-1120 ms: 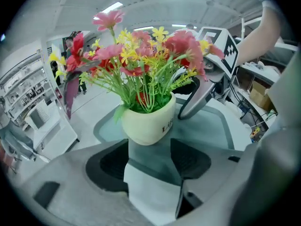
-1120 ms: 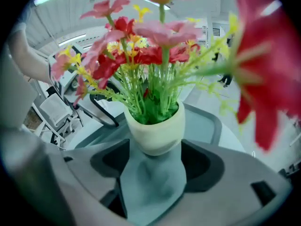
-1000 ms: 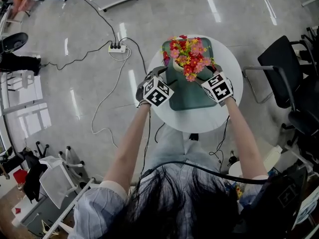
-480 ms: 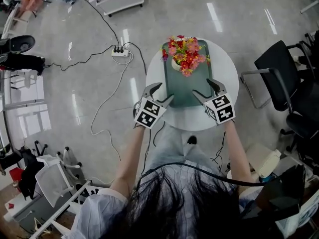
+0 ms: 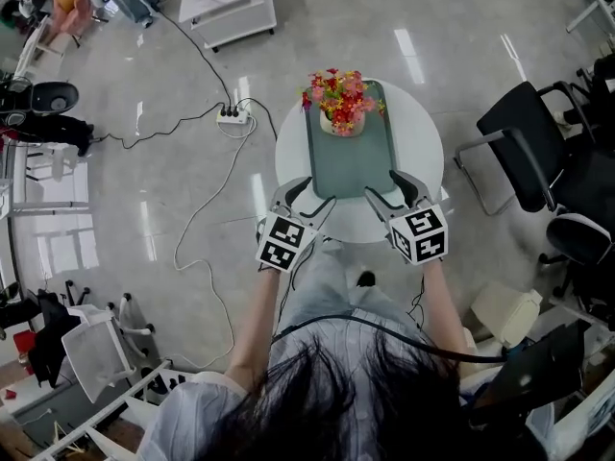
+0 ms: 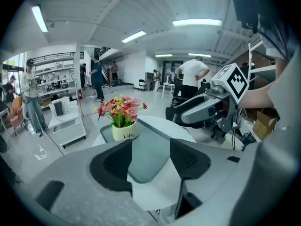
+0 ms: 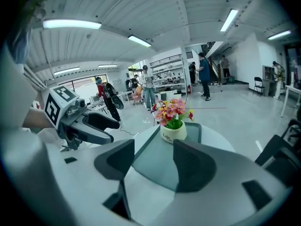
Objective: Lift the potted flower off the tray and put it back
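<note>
Left gripper holds its jaws apart, empty. Right gripper is closing its jaws with nothing between them. Both hover over the table's near edge. The potted flower stands upright, blooms up, at the far end of the tray, whose length runs away from them.

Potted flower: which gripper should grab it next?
Left, marginally. The left gripper and right gripper hang empty at the table's near edge, the right's jaws closing on nothing; the potted flower sits slightly left on the tray.
</note>
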The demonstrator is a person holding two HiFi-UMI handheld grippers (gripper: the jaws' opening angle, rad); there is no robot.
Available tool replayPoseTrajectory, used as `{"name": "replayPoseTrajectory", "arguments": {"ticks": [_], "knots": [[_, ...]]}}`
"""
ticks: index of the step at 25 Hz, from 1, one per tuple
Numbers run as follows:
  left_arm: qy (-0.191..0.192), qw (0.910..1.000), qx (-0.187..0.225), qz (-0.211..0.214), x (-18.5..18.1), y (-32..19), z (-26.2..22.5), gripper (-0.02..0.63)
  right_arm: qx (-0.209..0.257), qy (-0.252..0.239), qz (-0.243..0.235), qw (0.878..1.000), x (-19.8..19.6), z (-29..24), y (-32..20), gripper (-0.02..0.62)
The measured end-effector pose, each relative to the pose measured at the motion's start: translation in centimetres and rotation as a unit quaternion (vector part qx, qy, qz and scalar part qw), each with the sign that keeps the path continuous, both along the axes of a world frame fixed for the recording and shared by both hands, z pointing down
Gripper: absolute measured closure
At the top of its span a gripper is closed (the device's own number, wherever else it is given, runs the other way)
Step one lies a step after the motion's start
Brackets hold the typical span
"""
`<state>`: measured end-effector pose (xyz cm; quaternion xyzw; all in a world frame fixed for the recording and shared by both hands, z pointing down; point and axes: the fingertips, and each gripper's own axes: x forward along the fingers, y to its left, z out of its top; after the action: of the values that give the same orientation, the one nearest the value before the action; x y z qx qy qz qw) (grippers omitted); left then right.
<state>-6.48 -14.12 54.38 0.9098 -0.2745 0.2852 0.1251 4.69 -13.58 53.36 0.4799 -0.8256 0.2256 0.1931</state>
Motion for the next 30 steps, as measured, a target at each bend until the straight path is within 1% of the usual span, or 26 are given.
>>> {"name": "replayPoseTrajectory", "arguments": {"ticks": [3, 6, 12, 14, 17, 18, 23, 27, 30], "knots": [[0.009, 0.9999, 0.003, -0.008, 0.4, 2.6, -0.9, 0.341, 0.011, -0.005, 0.000, 1.000, -0.1, -1.1, 2.5, 0.348], [0.021, 0.9996, 0.006, -0.018, 0.6, 5.1, -1.9, 0.342, 0.023, -0.010, -0.007, 1.000, -0.4, -2.2, 5.0, 0.365], [0.033, 0.9987, 0.029, -0.024, 2.1, 9.4, -3.3, 0.354, 0.049, -0.014, -0.017, 0.999, -0.2, -3.9, 10.4, 0.403], [0.038, 0.9981, 0.037, -0.031, 2.3, 11.1, -4.1, 0.369, 0.054, -0.015, -0.023, 0.998, -0.5, -4.3, 12.5, 0.423], [0.046, 0.9966, 0.051, -0.045, 2.5, 13.8, -5.1, 0.427, 0.064, -0.015, -0.036, 0.997, -0.9, -5.0, 15.4, 0.446], [0.047, 0.9962, 0.054, -0.049, 2.5, 14.7, -5.4, 0.437, 0.067, -0.015, -0.041, 0.997, -1.0, -5.2, 16.2, 0.451], [0.036, 0.9966, 0.053, -0.051, 2.5, 19.1, -5.7, 0.437, 0.075, -0.028, -0.059, 0.995, -2.0, -5.8, 19.5, 0.483], [0.030, 0.9960, 0.056, -0.062, 1.0, 21.1, -6.1, 0.438, 0.080, -0.039, -0.076, 0.993, -4.1, -6.2, 20.9, 0.500], [0.025, 0.9957, 0.054, -0.071, -0.4, 21.8, -6.0, 0.449, 0.076, -0.046, -0.079, 0.993, -5.7, -5.9, 21.8, 0.508]]}}
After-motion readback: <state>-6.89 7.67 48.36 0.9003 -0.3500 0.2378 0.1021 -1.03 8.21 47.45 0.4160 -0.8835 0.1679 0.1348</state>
